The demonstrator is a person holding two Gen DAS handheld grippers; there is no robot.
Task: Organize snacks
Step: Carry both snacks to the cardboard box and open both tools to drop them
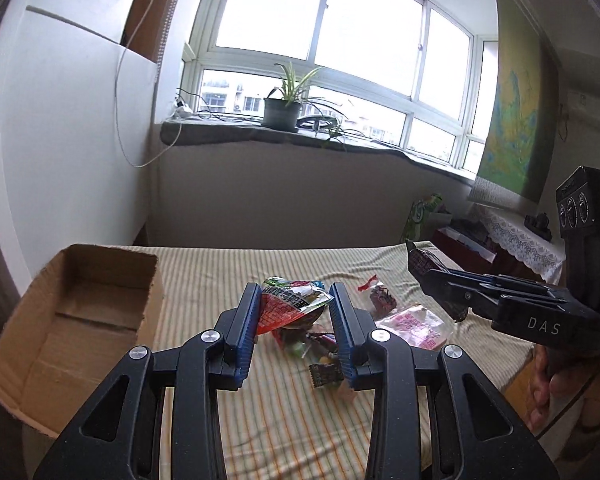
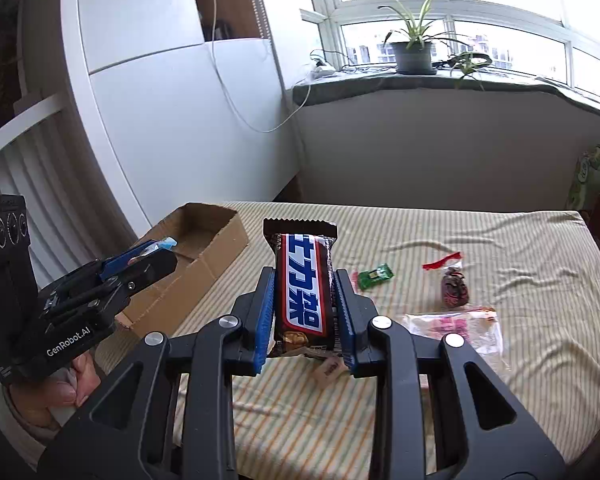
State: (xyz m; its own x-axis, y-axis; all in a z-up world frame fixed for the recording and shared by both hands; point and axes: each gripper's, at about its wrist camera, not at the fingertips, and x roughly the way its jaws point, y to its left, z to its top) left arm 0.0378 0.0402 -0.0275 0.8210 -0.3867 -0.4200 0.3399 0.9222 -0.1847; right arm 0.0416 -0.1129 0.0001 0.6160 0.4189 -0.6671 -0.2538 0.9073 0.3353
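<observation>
The right claw (image 2: 304,312) is clamped on a chocolate bar (image 2: 305,284), its glossy brown wrapper upright between the ribbed blue pads; the left claw (image 1: 294,328) is closed on a crinkly red-and-green foil packet (image 1: 290,304). Both loads hang above the bed (image 2: 500,240), whose striped sheet lies wrinkled and soft. The step in hand looks like carrying both to the cardboard box (image 1: 80,304), open-topped and rigid, at the bed's left side; doing it well means keeping each grip firm, clearing the near wall, and lowering inside before letting go. Beyond, a small green candy (image 2: 374,276), a dark knotted bag (image 2: 454,286) and a pale pink flat packet (image 2: 456,330) remain loose on the sheet.
</observation>
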